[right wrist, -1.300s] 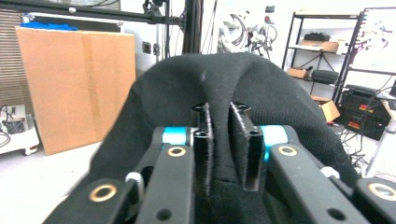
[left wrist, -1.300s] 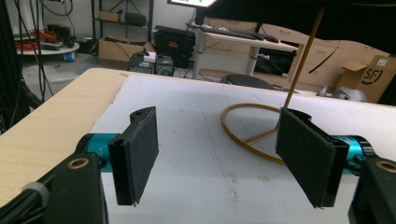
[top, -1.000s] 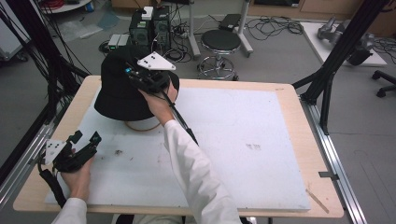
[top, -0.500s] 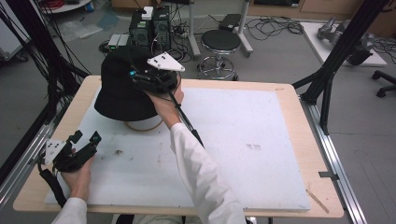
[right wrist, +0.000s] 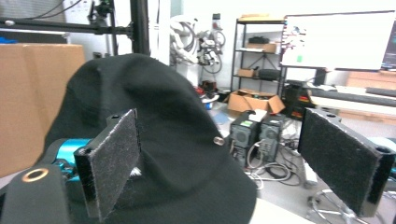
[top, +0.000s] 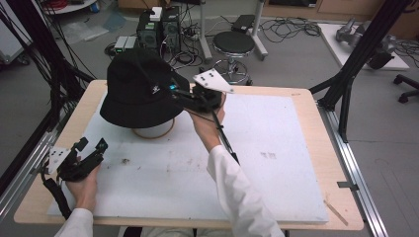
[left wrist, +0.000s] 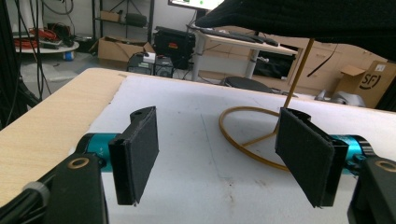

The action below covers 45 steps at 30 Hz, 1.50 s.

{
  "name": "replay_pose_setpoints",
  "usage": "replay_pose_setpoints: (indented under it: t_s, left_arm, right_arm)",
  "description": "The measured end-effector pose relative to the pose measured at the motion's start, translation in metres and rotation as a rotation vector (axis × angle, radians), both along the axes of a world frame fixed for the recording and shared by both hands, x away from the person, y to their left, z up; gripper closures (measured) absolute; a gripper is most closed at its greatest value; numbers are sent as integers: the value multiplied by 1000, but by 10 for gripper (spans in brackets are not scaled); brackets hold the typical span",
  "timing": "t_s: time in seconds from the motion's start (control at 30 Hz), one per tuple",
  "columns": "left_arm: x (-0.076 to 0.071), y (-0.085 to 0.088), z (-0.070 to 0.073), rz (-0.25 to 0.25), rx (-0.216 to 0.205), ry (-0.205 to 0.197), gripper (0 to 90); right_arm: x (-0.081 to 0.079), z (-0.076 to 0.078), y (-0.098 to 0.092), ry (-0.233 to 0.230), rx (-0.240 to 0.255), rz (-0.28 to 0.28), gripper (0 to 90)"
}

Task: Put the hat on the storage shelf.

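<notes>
Two grippers are in my feeds, and both have their jaws spread wide with nothing between them. The black bucket hat sits on a thin tan wire stand near the far left of the desk, its brim hanging over the stand's ring base, which rests on the white mat. From above, I see the right gripper held up at the hat's right side, just beside the brim; I cannot tell whether it touches the cloth. In the right gripper view the hat bulks large behind the left jaw, a small metal stud on its side, while the other jaw stands against open room beyond.

The left gripper is low at the near left corner of the desk, well apart from the hat, a hand wrapped around it. In the left gripper view I look along its parted jaws across the mat to the stand's ring and upright rod, with the hat's brim overhead at the top edge.
</notes>
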<state>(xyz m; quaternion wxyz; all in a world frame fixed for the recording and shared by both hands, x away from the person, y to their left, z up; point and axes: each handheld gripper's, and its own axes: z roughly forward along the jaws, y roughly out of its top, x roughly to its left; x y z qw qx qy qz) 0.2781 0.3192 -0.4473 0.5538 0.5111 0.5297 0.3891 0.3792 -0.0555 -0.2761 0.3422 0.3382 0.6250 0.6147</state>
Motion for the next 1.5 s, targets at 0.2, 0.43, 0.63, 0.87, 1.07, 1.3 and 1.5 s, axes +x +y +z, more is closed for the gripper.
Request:
replay_pose_setpoints:
  t_s: [0.2,0.43,0.63,0.87,1.07,1.3,1.5]
  left_arm:
    - [0,-1,1,-1,5,2,302]
    - [0,-4,1,-7,9,2,302]
    - [1,-4,0,-9,15,8,302]
    - [0,-4,0,-4,16,10,302]
    - [0,-4,0,-5,16,10,302]
    - [0,-5,0,-4,15,10,303]
    - [0,-5,0,-3,11,11,302]
  right_arm:
    - [-19,-2,-39,-1,-4,-39,124]
    - [-34,-12,-75,1,8,-86,124]
    - [-39,-22,-96,11,13,-122,120]
    - [-46,-33,-117,21,22,-149,119]
    - [-54,-45,-130,36,15,-161,119]
    - [-60,-55,-145,55,24,-184,119]
    - [-64,-58,-155,84,25,-195,116]
